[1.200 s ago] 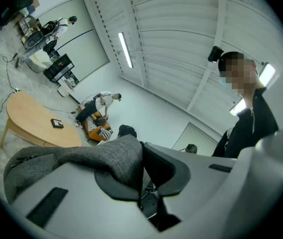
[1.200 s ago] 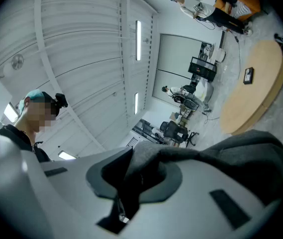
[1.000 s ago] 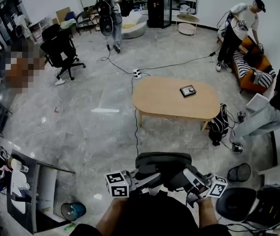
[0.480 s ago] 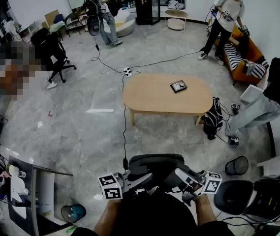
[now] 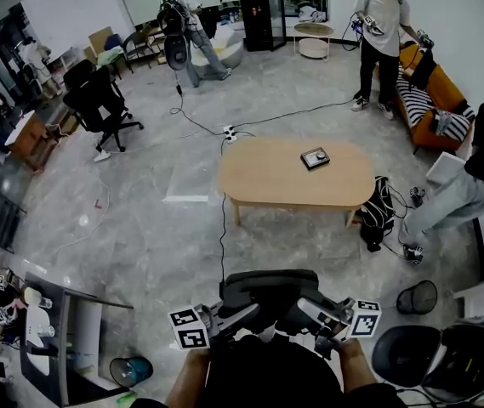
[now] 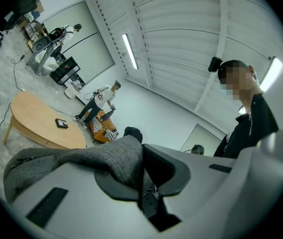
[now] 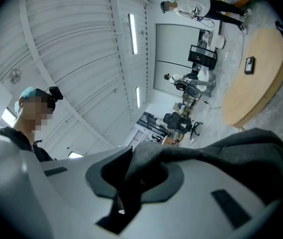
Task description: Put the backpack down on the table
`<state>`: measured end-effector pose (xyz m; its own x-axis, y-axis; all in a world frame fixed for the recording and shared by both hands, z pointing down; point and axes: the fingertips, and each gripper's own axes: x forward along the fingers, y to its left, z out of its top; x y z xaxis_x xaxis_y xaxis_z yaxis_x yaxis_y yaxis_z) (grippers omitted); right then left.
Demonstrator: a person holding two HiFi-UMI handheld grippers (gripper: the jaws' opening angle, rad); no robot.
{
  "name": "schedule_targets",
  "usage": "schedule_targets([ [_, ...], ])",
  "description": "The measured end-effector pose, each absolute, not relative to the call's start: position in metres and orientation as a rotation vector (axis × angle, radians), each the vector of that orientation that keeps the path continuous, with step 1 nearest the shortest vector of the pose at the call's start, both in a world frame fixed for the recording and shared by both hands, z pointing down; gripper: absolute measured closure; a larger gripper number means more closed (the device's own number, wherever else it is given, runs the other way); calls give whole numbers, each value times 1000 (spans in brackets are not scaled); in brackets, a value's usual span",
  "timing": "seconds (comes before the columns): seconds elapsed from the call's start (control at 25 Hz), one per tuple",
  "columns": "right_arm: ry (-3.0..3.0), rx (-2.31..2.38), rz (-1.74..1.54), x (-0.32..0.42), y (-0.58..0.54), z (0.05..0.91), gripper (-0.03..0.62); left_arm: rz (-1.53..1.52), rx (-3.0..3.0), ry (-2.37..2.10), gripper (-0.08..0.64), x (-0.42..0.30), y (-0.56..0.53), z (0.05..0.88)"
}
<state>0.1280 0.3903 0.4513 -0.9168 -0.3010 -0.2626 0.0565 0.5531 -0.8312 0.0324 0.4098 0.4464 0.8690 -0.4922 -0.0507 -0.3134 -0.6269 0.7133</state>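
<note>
The dark grey backpack (image 5: 269, 289) hangs in front of me at the bottom of the head view, held up between both grippers. My left gripper (image 5: 243, 312) is shut on a fold of its grey fabric (image 6: 116, 158). My right gripper (image 5: 297, 306) is shut on another fold of the backpack (image 7: 191, 156). The oval wooden table (image 5: 269, 177) stands some way ahead across the floor, also visible as a table (image 6: 37, 123) in the left gripper view and a table (image 7: 253, 83) in the right gripper view. A small black device (image 5: 315, 157) lies on it.
A black bag (image 5: 379, 212) leans by the table's right end. A cable (image 5: 222, 228) runs along the floor toward me. A waste bin (image 5: 413, 297) and chairs (image 5: 412, 355) stand at my right, a desk (image 5: 50, 338) at my left. Several people stand around the room.
The view has shifted a little; the table sits slightly nearer and more central. The person at the far right has stood upright. Both grippers still hold the backpack.
</note>
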Motion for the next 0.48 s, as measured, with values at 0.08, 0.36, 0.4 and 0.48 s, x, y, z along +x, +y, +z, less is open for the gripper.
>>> schedule_targets([
  [0.08, 2428, -171, -1317, 131, 385, 450, 540, -317, 2293, -602, 518, 36, 404, 445],
  [0.36, 2440, -143, -1313, 138, 366, 449, 540, -308, 2292, -626, 518, 45, 389, 444],
  [0.4, 2439, -144, -1313, 139, 363, 448, 540, -307, 2293, -627, 518, 45, 387, 444],
  [0.48, 2439, -147, -1312, 139, 359, 449, 540, -302, 2294, -624, 518, 47, 383, 445],
])
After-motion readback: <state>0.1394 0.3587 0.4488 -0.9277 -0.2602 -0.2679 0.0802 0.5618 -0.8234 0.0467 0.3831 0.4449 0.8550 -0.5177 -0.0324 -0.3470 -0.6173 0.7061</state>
